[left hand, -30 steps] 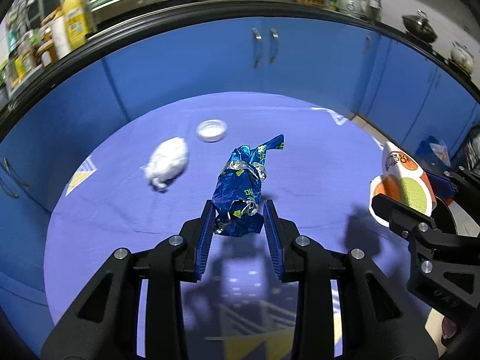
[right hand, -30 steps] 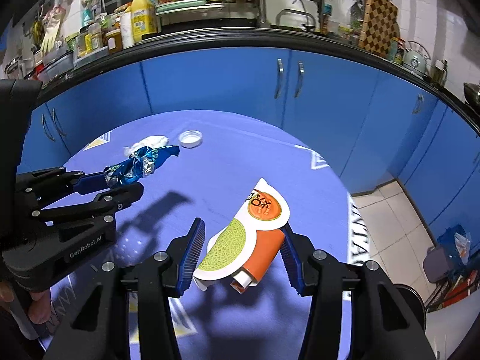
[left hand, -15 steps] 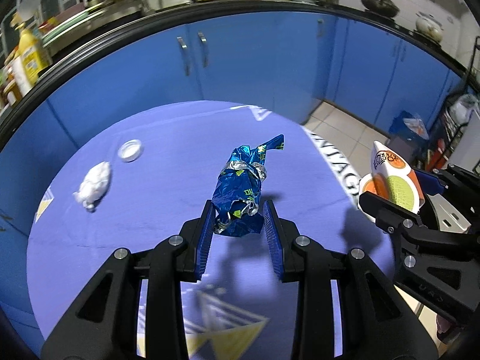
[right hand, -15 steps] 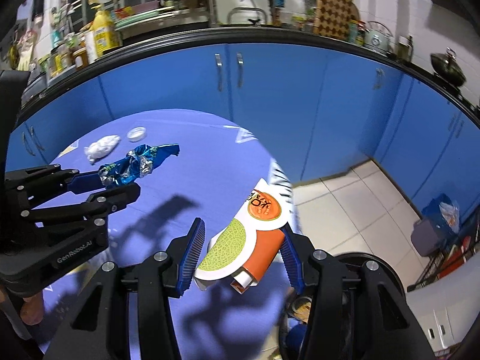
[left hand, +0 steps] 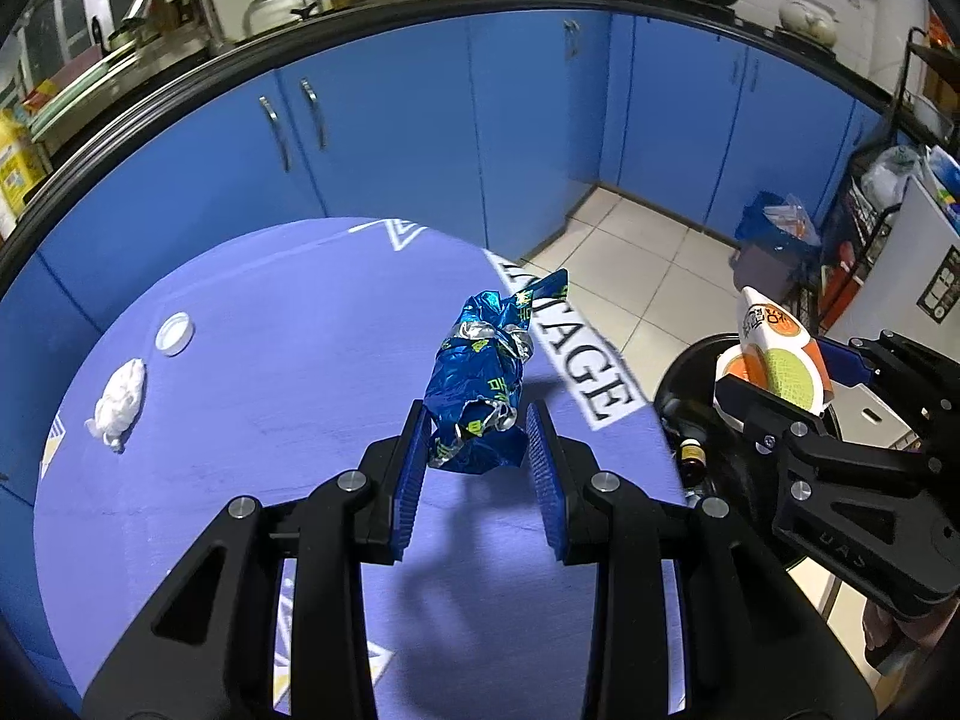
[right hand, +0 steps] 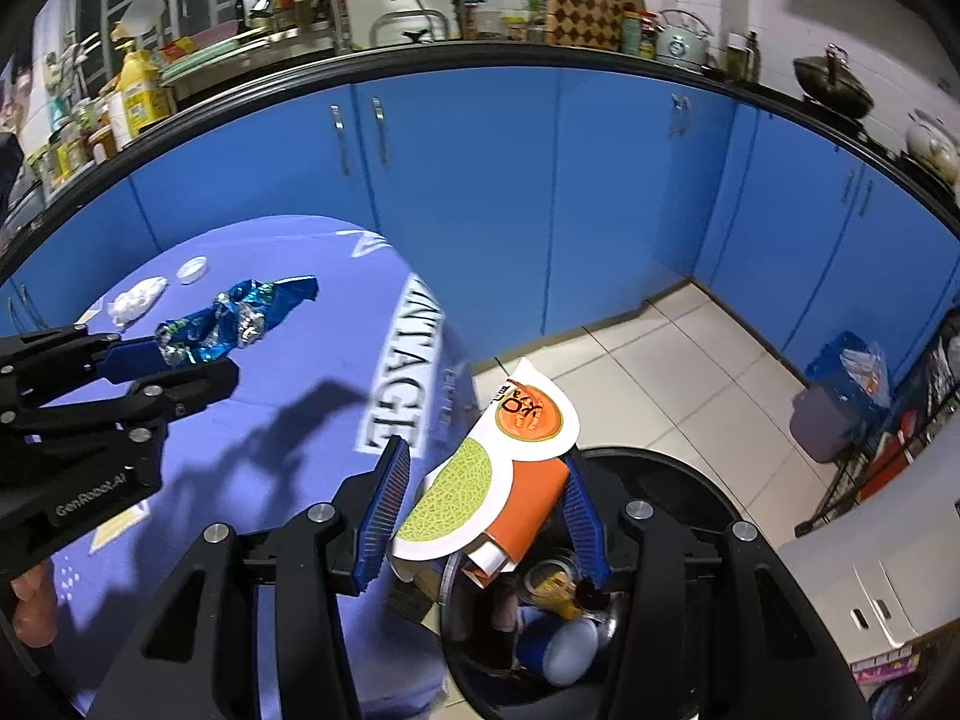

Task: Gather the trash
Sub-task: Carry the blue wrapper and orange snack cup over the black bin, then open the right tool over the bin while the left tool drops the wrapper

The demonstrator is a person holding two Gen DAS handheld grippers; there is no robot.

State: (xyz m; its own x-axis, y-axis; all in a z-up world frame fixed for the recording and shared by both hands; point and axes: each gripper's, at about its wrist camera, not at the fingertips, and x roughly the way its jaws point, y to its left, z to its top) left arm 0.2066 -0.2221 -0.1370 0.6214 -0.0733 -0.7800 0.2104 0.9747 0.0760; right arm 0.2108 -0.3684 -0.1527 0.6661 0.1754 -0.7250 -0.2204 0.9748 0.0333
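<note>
Wrappers fill both claws. The left claw (left hand: 477, 453) pinches a crumpled blue foil wrapper (left hand: 480, 387) between its blue pads, held above the purple tabletop (left hand: 288, 396) near its edge. The right claw (right hand: 480, 510) grips an orange-and-white paper cup (right hand: 501, 480) with a melon picture — it hangs over the open black trash bin (right hand: 678, 480) on the tiled floor, where other rubbish already lies. On the tabletop, well apart from both claws, lie 2 things: a white crumpled tissue (left hand: 120, 402) and a small white lid (left hand: 174, 333).
</note>
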